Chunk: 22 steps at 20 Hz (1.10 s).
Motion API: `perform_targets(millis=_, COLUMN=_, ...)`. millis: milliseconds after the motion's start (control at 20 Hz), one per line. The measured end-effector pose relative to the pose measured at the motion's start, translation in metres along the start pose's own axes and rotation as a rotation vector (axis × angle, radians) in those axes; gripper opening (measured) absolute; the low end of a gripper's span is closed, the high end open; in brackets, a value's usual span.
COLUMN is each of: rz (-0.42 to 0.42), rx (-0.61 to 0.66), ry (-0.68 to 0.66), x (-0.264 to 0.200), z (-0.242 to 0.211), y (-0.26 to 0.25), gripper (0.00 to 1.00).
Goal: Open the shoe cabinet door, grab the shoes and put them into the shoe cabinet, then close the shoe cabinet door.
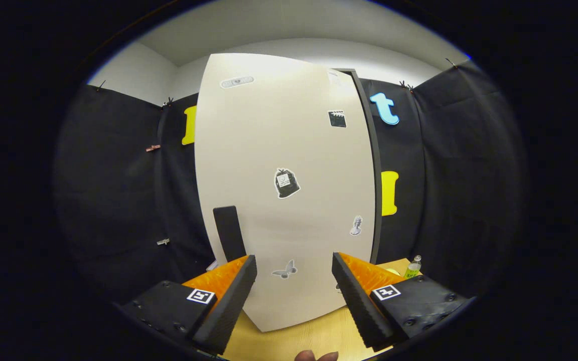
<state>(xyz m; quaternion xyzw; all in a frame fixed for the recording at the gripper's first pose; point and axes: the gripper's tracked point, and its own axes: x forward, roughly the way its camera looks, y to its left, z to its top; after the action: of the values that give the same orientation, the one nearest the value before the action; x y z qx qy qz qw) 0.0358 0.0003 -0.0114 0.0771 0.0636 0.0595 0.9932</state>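
The gripper hovers with jaws apart, holding nothing, before the shoe cabinet door filling the centre of the frame. The panel looks stiff, smooth and light on its hinges; the dark handle, lower left of centre, seems the likeliest hold.

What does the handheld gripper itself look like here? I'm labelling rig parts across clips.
The gripper has two wedge-shaped fingers with ribbed inner faces. Each is fixed to a black block with screws and a square black-and-white marker on top. No cables are visible. Fingertips of the person holding it peek in below; no sleeve shows.
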Motion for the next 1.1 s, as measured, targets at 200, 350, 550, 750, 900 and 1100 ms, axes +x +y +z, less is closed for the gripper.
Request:
perform_targets(millis=200, rz=-0.028, rx=-0.02, ry=-0.024, x=-0.003, z=0.005, y=-0.011, gripper=0.98)
perform_targets(millis=350, rz=-0.048, rx=-0.016, ry=-0.03, x=-0.004, z=0.007, y=-0.021, gripper=0.98)
perform_targets(millis=550, rz=-0.06, rx=-0.013, ry=-0.034, x=-0.006, z=0.008, y=-0.029, gripper=0.98)
perform_targets(millis=750, rz=-0.062, rx=-0.016, ry=-0.026, x=-0.005, z=0.005, y=-0.031, gripper=0.98)
perform_targets(millis=900, rz=-0.062, rx=-0.012, ry=-0.029, x=-0.004, z=0.005, y=-0.031, gripper=0.98)
perform_targets(millis=1100, rz=-0.069, rx=-0.005, ry=-0.033, x=-0.003, z=0.007, y=-0.034, gripper=0.98)
